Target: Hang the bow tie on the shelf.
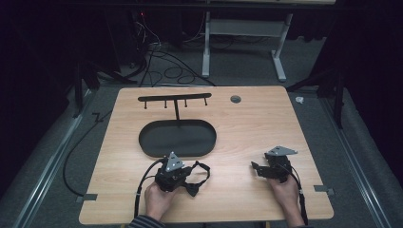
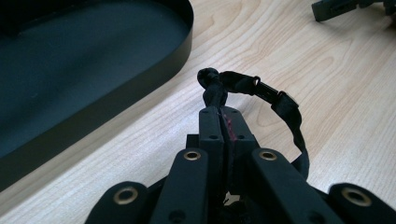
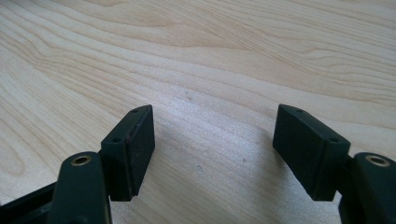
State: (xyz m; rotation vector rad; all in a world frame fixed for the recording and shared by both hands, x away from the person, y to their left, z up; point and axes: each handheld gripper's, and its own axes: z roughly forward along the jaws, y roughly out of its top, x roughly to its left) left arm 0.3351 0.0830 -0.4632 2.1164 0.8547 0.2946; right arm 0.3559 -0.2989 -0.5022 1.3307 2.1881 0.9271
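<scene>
Near the front edge of the bench, the left gripper is clenched on a black strap loop, its jaws pinching the thicker knotted end while the rest of the band curls out to the gripper's right and rests on the wood. My guess is the strap is meant for the black oval tray just beyond it, or for the hook rack standing behind the tray. To do that well, I'd lift clear of the tray wall before moving over, since the loose loop could drag or catch on the rim, and keep the pinch firm, as only a short bit of strap is held.

The right gripper lies released, well apart from the strap, jaws wide with bare wood between them.

From the left gripper view you can make out the buckle on the strap and how close the tray wall sits; the high view adds the rack's four pegs.
</scene>
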